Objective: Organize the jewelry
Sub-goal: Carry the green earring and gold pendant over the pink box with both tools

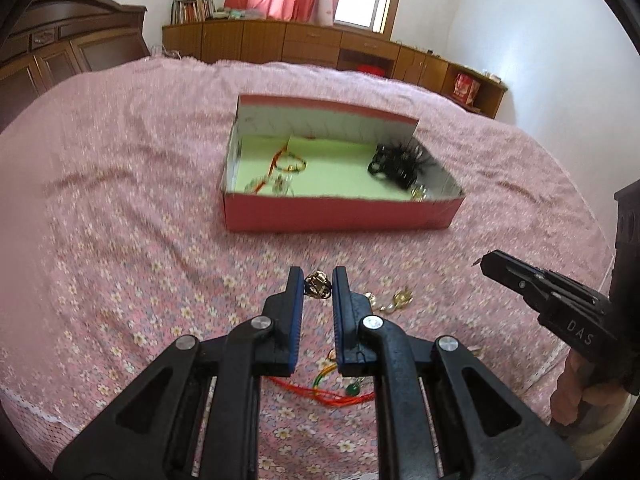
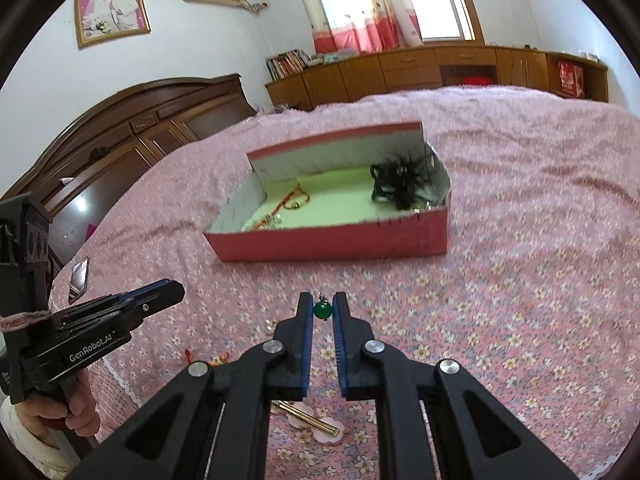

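An open red box [image 1: 340, 214] with a green floor lies on the pink floral bedspread; it also shows in the right wrist view [image 2: 332, 242]. Inside are string bracelets [image 1: 290, 164] at the left and a black feathery piece [image 1: 400, 162] at the right. My left gripper [image 1: 318, 286] is shut on a gold ornament [image 1: 318, 285], above the bedspread. My right gripper [image 2: 322, 310] is shut on a green bead pendant [image 2: 322, 310]. On the bed below lie gold earrings [image 1: 394, 300], a red cord with a green stone [image 1: 340, 394] and a gold hair clip [image 2: 316, 420].
A phone [image 2: 79, 274] lies at the bed's left edge. A dark wooden headboard [image 2: 120, 136] stands behind it and low wooden cabinets [image 1: 320, 46] line the far wall. The right gripper's body [image 1: 552, 300] shows in the left wrist view.
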Tool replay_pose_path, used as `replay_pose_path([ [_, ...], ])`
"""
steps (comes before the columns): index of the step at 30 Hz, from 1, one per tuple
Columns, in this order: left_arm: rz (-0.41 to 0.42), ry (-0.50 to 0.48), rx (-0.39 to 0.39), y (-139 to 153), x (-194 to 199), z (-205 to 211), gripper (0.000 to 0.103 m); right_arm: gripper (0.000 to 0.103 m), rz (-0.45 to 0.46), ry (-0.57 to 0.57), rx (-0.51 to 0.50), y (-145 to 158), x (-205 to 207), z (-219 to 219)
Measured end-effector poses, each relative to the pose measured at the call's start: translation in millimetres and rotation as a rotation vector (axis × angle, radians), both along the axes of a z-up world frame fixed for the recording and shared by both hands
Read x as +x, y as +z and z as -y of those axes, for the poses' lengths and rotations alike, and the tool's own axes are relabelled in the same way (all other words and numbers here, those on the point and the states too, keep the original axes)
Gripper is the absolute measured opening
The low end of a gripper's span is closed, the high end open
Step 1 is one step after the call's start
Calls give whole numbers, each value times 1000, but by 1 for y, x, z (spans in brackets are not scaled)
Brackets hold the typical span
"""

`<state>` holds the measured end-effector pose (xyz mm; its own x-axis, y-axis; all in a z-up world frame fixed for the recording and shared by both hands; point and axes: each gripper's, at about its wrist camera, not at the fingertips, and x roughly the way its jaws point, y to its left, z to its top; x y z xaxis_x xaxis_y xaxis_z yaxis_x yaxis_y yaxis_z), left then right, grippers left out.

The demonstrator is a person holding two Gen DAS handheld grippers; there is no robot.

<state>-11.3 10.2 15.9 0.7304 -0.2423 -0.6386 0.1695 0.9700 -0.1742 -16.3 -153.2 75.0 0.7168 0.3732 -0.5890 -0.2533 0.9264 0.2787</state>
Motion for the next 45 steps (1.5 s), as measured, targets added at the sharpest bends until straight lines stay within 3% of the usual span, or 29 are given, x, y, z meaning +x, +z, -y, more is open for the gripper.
replay_pose_path([
  [25,246,36,-30,63,14,10,6,11,252,-1,-9,65,3,-12],
  [37,299,61,-29,67,35,8,6,11,280,-6,-8,69,25,-16],
  [45,271,73,-24,56,60,4,6,11,258,-25,-20,64,52,-15],
])
